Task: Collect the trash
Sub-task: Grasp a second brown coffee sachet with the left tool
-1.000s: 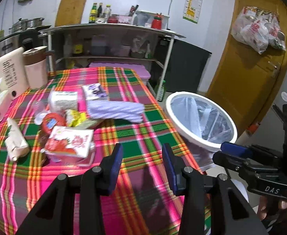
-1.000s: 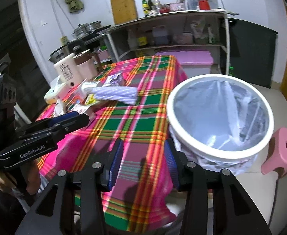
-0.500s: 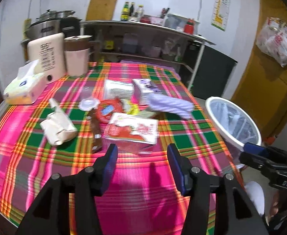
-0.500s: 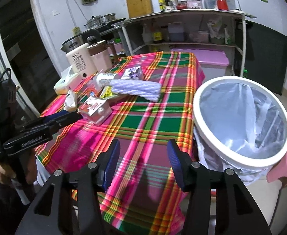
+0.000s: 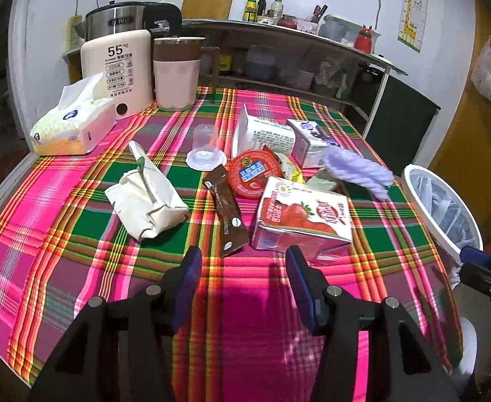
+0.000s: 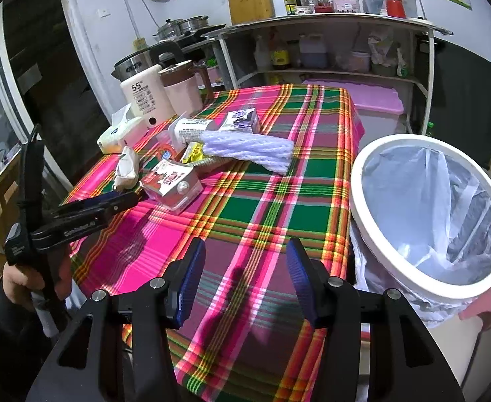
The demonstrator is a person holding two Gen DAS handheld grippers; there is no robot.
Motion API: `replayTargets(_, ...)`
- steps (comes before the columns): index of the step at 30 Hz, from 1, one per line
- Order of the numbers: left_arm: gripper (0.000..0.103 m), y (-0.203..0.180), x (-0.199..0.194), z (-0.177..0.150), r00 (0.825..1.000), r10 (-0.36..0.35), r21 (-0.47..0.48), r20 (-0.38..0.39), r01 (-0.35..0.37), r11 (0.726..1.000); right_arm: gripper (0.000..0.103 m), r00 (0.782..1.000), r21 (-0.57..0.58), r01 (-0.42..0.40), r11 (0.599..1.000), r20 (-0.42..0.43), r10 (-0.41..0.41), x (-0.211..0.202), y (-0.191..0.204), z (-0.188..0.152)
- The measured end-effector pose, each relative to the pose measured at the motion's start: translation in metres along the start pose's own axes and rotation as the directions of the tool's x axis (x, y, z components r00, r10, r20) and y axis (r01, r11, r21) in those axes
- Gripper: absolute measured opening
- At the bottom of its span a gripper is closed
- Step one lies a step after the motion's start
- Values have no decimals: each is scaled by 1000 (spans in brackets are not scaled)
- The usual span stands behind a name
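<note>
Red-and-white strawberry milk carton [image 5: 304, 217] lies on the plaid tablecloth [image 5: 61, 234] at centre frame, just above the left gripper [image 5: 243, 276], whose jaws are closing with only cloth between them. In the right wrist view the right gripper [image 6: 245, 276] stands apart and empty at lower centre, the lined white trash bin [image 6: 356, 201] to its right.

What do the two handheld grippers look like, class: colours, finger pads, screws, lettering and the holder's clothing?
Both are black. The left gripper and right gripper each have two fingers with ribbed blue pads and silver screws. In the right wrist view the left gripper carries white lettering, too blurred to read, above a hand in a dark sleeve.
</note>
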State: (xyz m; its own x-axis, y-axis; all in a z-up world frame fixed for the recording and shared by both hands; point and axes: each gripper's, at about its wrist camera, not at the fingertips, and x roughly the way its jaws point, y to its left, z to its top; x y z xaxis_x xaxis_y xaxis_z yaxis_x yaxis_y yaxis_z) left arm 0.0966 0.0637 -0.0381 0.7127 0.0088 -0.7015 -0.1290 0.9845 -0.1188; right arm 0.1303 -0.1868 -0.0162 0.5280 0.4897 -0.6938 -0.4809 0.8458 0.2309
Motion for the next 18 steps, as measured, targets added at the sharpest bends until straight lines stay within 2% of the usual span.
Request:
replayTargets(7,39,5,15,5,1000,10,8,-24,-10,1000,51,1000,-31,-20,999,-11,20,12,10,8)
replayTargets(12,21,3,27,7,998,4,24,-59,-3,1000,51,999,-53,-40,998,-24,39,26,18,16)
replayTargets(14,20,3,27,6,999,9,32,-54,-7,999,51,999,-64,-49,997,-27,47,31,21,19)
replayTargets(17,8,5,26,7,999,7,30,-54,-5,1000,51,998,-84,-65,994,-25,63,39,25,26)
replayTargets(18,7,7,25,6,998,5,26,-55,-3,1000,51,997,-90,-71,993,-25,69,41,27,28)
